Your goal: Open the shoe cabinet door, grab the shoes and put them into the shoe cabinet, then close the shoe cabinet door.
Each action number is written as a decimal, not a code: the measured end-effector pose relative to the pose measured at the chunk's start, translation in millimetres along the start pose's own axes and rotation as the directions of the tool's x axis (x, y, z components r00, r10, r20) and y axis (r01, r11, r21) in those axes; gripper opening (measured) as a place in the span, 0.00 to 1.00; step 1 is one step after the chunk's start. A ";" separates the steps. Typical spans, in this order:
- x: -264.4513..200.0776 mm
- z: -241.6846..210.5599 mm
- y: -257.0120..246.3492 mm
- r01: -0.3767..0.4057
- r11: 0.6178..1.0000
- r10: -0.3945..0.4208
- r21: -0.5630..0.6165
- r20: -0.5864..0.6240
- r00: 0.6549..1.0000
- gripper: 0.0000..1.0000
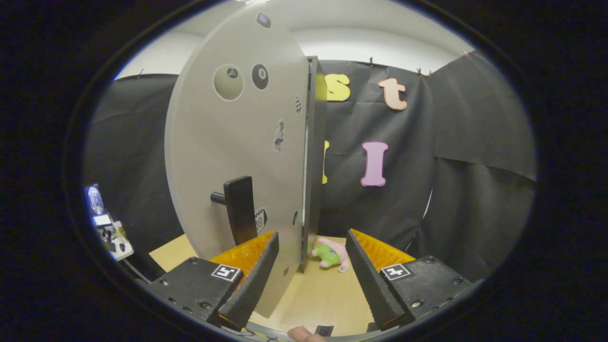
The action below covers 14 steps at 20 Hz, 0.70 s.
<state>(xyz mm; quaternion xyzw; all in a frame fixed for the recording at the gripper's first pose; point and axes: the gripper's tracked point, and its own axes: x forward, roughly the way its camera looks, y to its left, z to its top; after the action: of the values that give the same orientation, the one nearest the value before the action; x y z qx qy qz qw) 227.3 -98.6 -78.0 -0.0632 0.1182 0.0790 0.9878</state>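
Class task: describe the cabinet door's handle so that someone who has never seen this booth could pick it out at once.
Start at the tall grey cabinet door standing on the wooden floor. Low on its face, just ahead of the open gripper, sits the handle. Unlike the flat stickers scattered over the door, it is a black upright bar standing off on a short peg.

The cabinet door hides the cabinet interior and part of the shoes

From my feed the light is even and fairly bright, coming from overhead above the cabinet door, whose pale face shows no glare. Fisheye distortion bows the door's edges into curves. The counter below it is softly lit, with faint shadows. Focus looks sharp throughout.
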 end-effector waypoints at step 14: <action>-0.7 6.1 59.4 0.094 0.995 -0.095 0.014 0.011 0.995 0.93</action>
<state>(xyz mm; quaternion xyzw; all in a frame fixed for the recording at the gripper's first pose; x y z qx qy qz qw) 217.9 -39.6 -78.3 -0.0615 0.1097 0.0318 0.9916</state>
